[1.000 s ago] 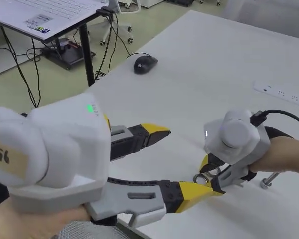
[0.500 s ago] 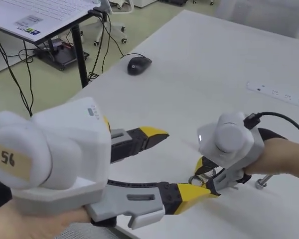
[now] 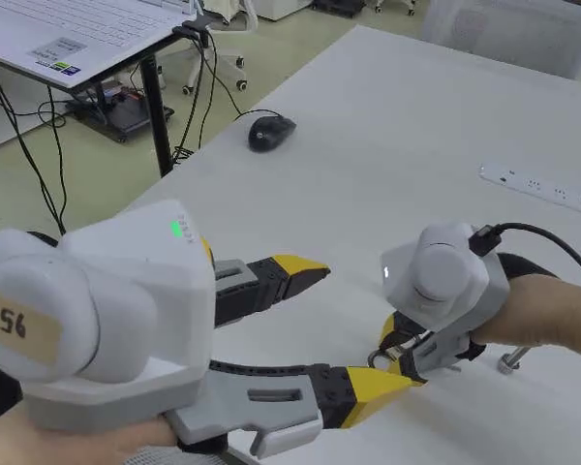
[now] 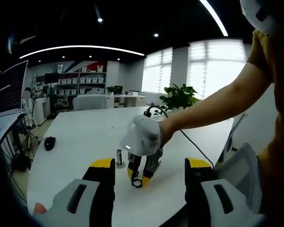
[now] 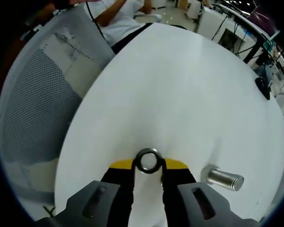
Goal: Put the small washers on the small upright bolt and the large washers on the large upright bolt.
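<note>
Right gripper view: the right gripper has a washer pinched between its yellow fingers, over the white tabletop. A bolt sits just beside it, not touching; small or large, I can't tell. A mesh chair stands past the tabletop's edge.

Over to the left gripper view: the left gripper has its fingers spread wide, holding nothing and aimed straight at the right gripper. The bolt stands upright just behind that gripper.

In the head view, the left gripper looms in the foreground. Its lower fingertip sits right next to the washer. Farther up the tabletop there's a mouse near the left edge and a power strip on the right, both well apart from the work. A laptop rests on a separate desk.
</note>
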A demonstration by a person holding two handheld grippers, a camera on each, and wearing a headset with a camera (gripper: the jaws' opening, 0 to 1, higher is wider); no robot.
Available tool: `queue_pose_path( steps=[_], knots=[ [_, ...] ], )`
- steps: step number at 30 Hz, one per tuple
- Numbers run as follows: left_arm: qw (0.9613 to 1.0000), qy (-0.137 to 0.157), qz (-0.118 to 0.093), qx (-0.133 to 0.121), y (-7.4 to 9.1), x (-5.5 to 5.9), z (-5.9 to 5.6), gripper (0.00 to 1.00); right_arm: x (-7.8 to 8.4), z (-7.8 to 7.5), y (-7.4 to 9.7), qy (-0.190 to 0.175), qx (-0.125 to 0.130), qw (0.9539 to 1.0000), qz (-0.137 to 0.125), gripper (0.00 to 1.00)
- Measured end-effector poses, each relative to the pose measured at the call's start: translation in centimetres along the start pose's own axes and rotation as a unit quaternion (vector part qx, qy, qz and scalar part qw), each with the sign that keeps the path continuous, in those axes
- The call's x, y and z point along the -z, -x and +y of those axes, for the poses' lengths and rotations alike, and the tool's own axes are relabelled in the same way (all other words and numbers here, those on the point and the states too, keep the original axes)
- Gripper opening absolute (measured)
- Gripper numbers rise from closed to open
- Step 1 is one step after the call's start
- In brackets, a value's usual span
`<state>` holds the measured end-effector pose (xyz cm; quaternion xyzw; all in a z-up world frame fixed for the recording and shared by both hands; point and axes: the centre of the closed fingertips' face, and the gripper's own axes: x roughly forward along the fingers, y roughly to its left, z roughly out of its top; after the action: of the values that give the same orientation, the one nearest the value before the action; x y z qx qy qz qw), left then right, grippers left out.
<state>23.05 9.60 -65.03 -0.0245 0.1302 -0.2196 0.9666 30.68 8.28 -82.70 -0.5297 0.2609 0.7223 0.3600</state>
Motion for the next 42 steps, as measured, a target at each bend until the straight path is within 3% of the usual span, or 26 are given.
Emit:
queue_pose_path(
  steps=[15,24,29,36,42],
  knots=[
    [1.0,0.001,-0.003,-0.002,0.2,-0.1,-0.2,0.58,-0.1,0.3,0.3,0.003,0.003,1.0,0.0,0.21],
    [1.0,0.0,-0.002,0.0,0.2,-0.1,-0.5,0.58,-0.6,0.2,1.5,-0.006,0.011,0.9998,-0.016,0.21],
    [1.0,-0.001,-0.001,0.003,0.1,-0.1,-0.5,0.58,-0.9,-0.2,3.0,-0.009,0.021,0.9994,-0.027,0.21],
    [1.0,-0.003,0.002,0.008,-0.2,-0.1,-0.7,0.58,-0.9,-2.2,6.6,-0.016,0.054,0.9977,-0.037,0.21],
    [0.9999,-0.003,0.002,0.012,-0.4,-0.1,-0.9,0.58,-0.5,-4.4,8.7,-0.021,0.078,0.9961,-0.035,0.21]
  ],
)
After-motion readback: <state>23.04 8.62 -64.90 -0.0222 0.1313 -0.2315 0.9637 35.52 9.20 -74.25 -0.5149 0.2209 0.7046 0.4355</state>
